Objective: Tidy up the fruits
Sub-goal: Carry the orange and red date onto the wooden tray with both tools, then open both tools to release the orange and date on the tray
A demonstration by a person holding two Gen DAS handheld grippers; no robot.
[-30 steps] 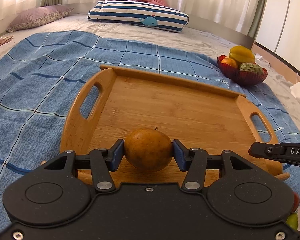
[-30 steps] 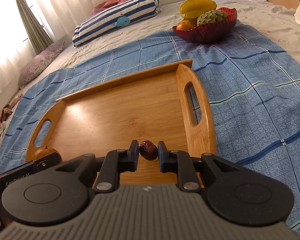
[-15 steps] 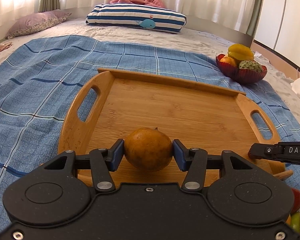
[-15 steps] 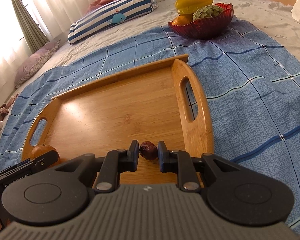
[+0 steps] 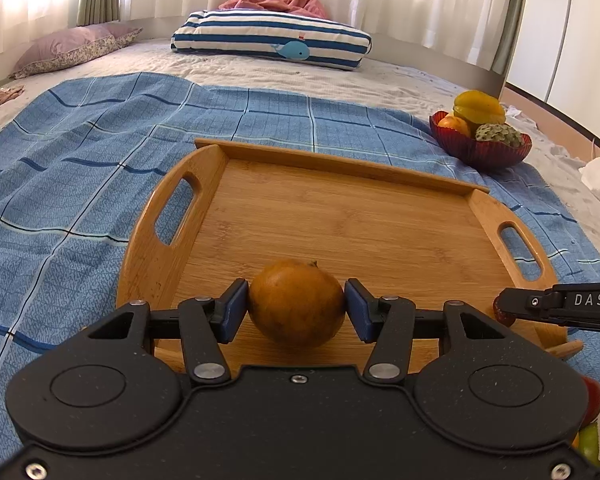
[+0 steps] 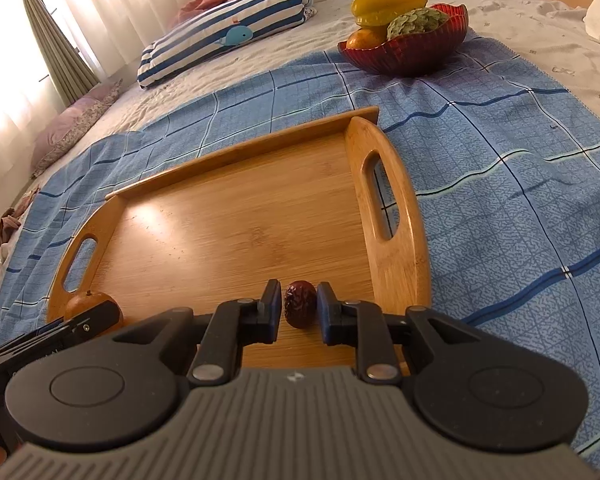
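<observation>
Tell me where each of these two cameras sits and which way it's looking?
Left wrist view: sits on the left gripper, looking forward and down along its fingers, which clamp a round orange-brown fruit over the wooden tray; the right gripper's tip pokes in at the right edge.
Right wrist view: sits on the right gripper, angled down at the tray's right end; its jaws have just been opening, and the small dark red fruit stands between them with gaps either side.
Shared: tray, blue checked blanket, red fruit bowl, striped pillow.

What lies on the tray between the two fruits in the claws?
Bare wood: in the right wrist view, nothing sits between the orange fruit and the date on the tray.
</observation>
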